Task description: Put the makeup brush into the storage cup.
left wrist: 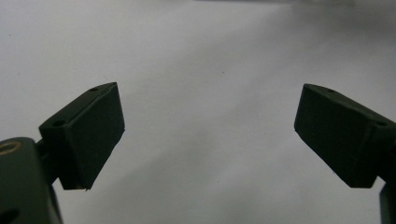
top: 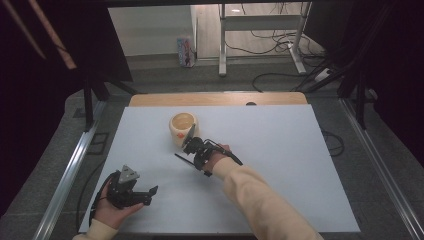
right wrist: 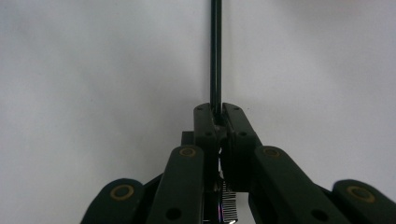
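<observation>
A thin black rod (right wrist: 215, 56) is pinched in the right claw (right wrist: 217, 116) beside the cup (top: 183, 128), probably for stirring or dropping in. The left claw (left wrist: 210, 135) is held wide, empty, over the tabletop (top: 280, 150).

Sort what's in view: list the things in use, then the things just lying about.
In use:
- thin black rod, clamped in the right gripper
- cream round wooden bowl beside it
- left gripper, open over the white table

Lying about:
- small colourful carton on the floor
- cables
</observation>
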Available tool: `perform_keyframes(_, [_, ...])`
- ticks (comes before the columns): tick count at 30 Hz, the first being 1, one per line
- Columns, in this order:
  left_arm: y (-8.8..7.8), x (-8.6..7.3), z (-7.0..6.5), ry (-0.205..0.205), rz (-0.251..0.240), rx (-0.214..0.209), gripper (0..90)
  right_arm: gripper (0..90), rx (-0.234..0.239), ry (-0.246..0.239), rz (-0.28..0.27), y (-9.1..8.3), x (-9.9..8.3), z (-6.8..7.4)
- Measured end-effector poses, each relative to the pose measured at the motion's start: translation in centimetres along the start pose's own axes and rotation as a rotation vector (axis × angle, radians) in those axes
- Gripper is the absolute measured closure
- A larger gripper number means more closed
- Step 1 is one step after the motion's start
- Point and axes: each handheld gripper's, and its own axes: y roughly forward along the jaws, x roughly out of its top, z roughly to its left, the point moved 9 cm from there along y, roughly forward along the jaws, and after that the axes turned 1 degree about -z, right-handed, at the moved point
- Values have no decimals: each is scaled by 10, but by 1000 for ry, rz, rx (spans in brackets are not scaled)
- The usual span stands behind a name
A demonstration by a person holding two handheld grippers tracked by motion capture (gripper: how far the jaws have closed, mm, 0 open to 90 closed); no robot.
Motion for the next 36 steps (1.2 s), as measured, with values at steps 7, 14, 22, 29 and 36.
perform_keyframes(7, [0, 0, 0, -1, 0, 0, 96, 854, 3, -26, -18, -13, -6, -2])
perform_keyframes(14, [1, 0, -1, 3, 5, 0, 98, 855, 28, -25, -47, -28, -17, -5])
perform_keyframes(22, [2, 1, -2, 10, 9, 0, 99, 855, 47, -14, -64, -39, -40, -14])
perform_keyframes(29, [4, 2, -5, 25, 15, 0, 101, 855, 51, -38, -62, -51, -67, -23])
perform_keyframes(36, [6, 6, -11, 53, 18, -8, 103, 855, 44, -34, -67, -64, -93, -35])
